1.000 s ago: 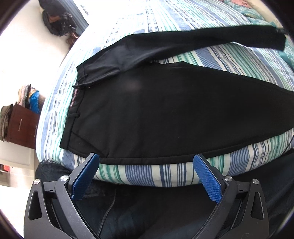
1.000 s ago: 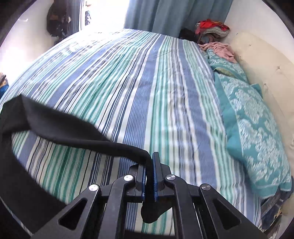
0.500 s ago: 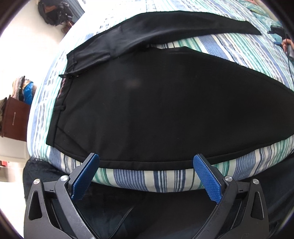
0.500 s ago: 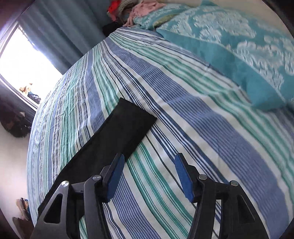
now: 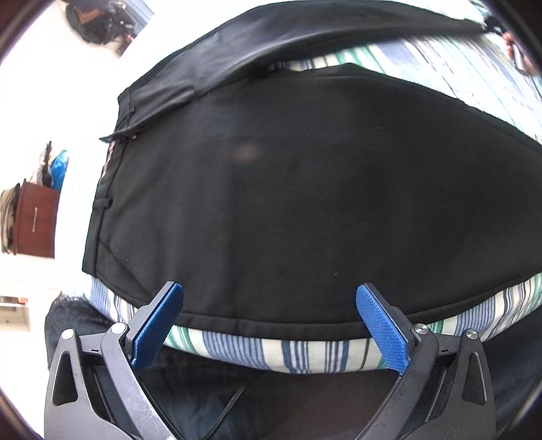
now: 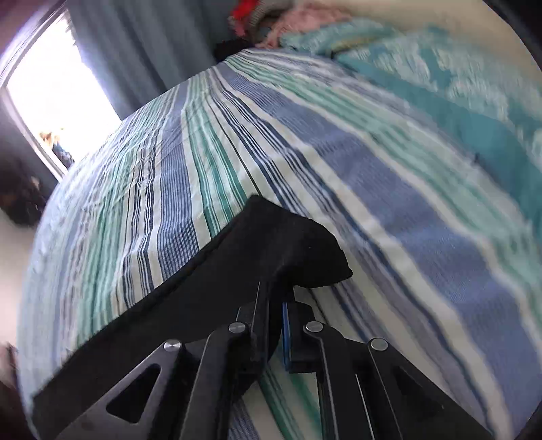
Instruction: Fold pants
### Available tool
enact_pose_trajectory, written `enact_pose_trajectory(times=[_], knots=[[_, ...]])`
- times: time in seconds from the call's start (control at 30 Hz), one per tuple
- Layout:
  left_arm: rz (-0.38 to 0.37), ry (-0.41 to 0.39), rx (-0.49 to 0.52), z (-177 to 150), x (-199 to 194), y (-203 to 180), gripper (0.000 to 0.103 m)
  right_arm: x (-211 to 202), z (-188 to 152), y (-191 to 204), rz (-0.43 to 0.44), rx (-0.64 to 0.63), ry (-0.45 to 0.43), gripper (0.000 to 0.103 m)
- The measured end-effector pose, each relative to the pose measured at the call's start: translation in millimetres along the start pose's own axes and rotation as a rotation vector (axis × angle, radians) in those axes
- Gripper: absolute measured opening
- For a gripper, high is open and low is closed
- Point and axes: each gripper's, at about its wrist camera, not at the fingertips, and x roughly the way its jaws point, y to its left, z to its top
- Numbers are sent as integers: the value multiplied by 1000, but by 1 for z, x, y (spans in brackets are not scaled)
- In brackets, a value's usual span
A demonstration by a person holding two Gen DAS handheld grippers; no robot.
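Note:
Black pants (image 5: pixel 305 203) lie spread on the striped bed, waistband at the left, one leg running along the near edge and the other leg (image 5: pixel 321 37) stretched toward the far right. My left gripper (image 5: pixel 267 314) is open and empty, just off the near hem of the pants. My right gripper (image 6: pixel 276 304) is shut on the cuff end of the far pant leg (image 6: pixel 271 243), which is bunched and lifted slightly over the sheet. The right gripper also shows small at the far right of the left wrist view (image 5: pixel 515 50).
The bed has a blue, green and white striped sheet (image 6: pixel 338 135). Teal patterned pillows (image 6: pixel 457 84) and a heap of clothes (image 6: pixel 271 20) lie at the head. A window with curtains (image 6: pixel 50 91) is beyond. A brown dresser (image 5: pixel 34 223) stands left of the bed.
My right gripper opened and let go of the pant leg half a second ago, and has now shut on its cuff again. My left gripper moved closer to the pants and stays open.

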Motion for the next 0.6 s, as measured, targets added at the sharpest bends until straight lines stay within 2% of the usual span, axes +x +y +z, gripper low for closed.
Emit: enact_pose_trajectory(times=[0.07,0.1,0.17,0.23,0.27,0.3,0.33,0.4,0.43,0.5,0.6], knots=[[-8,-4,14,-1,1,-3,102,0,4,15,-120,-142,-39,10],[-12,-1,21,-1,2,-4,102,8,2,15,-140,-143,-13,15],[-14,-9,22,3,0,-2,102,28,-10,3,-170,-108,91,17],[-15,-55,-9,16,-3,10,102,21,-23,-7,-166,-75,49,20],[-6,-95,-44,31,-4,24,102,15,-26,-9,-160,-57,31,33],[11,-142,-91,48,-4,39,102,9,-28,-11,-170,-43,34,51],[28,-195,-142,65,-2,55,102,-1,-31,-13,-169,-28,26,55],[89,-316,-247,106,8,88,102,-28,-35,-10,-116,-25,-41,56],[131,-346,-278,124,18,99,102,-41,-36,-2,-92,-45,-64,56],[222,-333,-304,157,46,111,102,-59,-42,20,0,-102,-66,57],[327,-266,-229,175,95,104,103,-81,-60,75,225,-194,-5,57]])
